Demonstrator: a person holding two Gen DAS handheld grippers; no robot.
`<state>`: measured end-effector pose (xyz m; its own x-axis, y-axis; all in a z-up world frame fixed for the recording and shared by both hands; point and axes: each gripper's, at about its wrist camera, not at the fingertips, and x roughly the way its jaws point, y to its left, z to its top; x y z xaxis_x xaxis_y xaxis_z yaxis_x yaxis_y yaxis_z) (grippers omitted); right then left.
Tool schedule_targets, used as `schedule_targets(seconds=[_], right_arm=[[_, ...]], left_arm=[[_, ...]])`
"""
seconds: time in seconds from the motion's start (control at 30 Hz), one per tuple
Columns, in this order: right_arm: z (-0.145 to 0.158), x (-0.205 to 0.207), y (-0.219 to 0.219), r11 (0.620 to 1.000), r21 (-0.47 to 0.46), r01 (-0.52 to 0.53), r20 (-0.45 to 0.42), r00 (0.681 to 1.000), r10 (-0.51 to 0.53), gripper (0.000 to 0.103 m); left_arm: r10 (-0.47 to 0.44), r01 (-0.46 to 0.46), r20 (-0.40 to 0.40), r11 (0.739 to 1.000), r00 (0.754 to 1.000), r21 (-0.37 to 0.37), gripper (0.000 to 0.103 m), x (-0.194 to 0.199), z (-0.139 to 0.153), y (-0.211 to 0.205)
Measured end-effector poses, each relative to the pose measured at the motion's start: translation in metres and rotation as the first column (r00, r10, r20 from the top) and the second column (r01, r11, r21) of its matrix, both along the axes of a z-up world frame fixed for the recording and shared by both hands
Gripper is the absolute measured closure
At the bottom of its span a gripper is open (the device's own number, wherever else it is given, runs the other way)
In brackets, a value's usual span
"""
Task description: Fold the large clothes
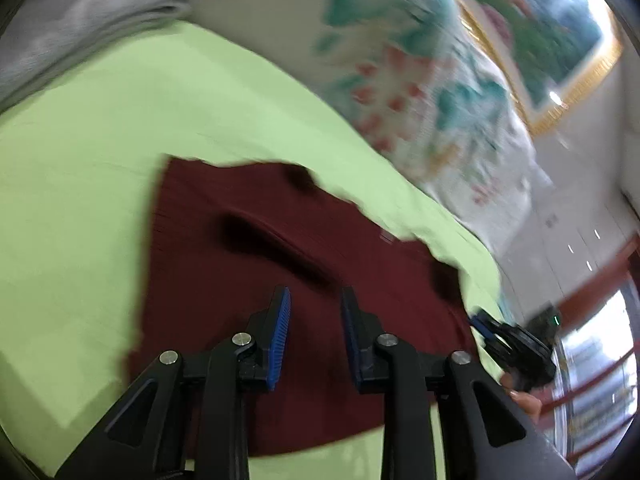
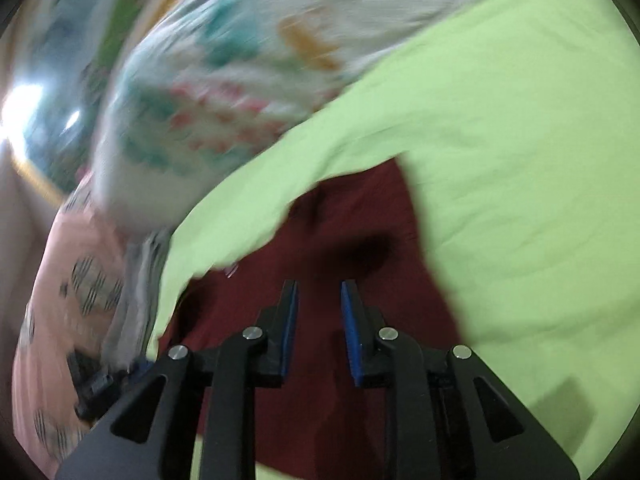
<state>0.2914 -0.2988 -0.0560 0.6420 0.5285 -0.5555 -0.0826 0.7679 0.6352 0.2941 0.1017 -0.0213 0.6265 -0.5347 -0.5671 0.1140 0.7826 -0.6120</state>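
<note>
Broadly, a light green bedsheet (image 1: 100, 168) covers the bed and fills most of both views, with a floral quilt (image 1: 420, 92) bunched along its far side and a folded grey cloth (image 1: 80, 20) near one corner. On the sheet lies the dark red garment (image 1: 248, 272), spread fairly flat, with a ridge of a crease running across its middle and its far edge ragged and uneven.

Above it hover both tools. The left gripper (image 1: 316, 320) has its blue pads parted with nothing between them; the right gripper (image 2: 319, 316) is likewise parted and empty. Neither seems to touch the cloth, though blur makes the height hard to judge.

Both views are smeared by motion, which is the main risk: coming down this fast, a pad could pinch the sheet together with the garment, or catch only one layer, so the fold drags crooked. The existing crease may also get locked in unless smoothed first.
</note>
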Motion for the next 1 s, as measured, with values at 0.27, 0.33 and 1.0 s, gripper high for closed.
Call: schedule_targets(seconds=[0.27,0.33,1.0], right_arm=[[-0.026,0.027,0.007,0.987,-0.143,0.070,-0.069,0.994,-0.080,0.079],[-0.027,0.021,-0.012,0.988,-0.087,0.131,-0.067,0.988,-0.137,0.079],[-0.008,-0.140,0.046,0.990,0.114,0.082,0.052,0.995,-0.088,0.071]], left_arm=[[0.083,-0.069,-0.050,0.970,0.995,0.234,0.074,0.047,-0.018,-0.021],[0.174,-0.154,-0.067,0.962,0.983,0.227,0.076,0.050,-0.024,0.007],[0.115,-0.107,-0.090,0.990,0.989,0.090,0.055,-0.154,-0.039,-0.022]])
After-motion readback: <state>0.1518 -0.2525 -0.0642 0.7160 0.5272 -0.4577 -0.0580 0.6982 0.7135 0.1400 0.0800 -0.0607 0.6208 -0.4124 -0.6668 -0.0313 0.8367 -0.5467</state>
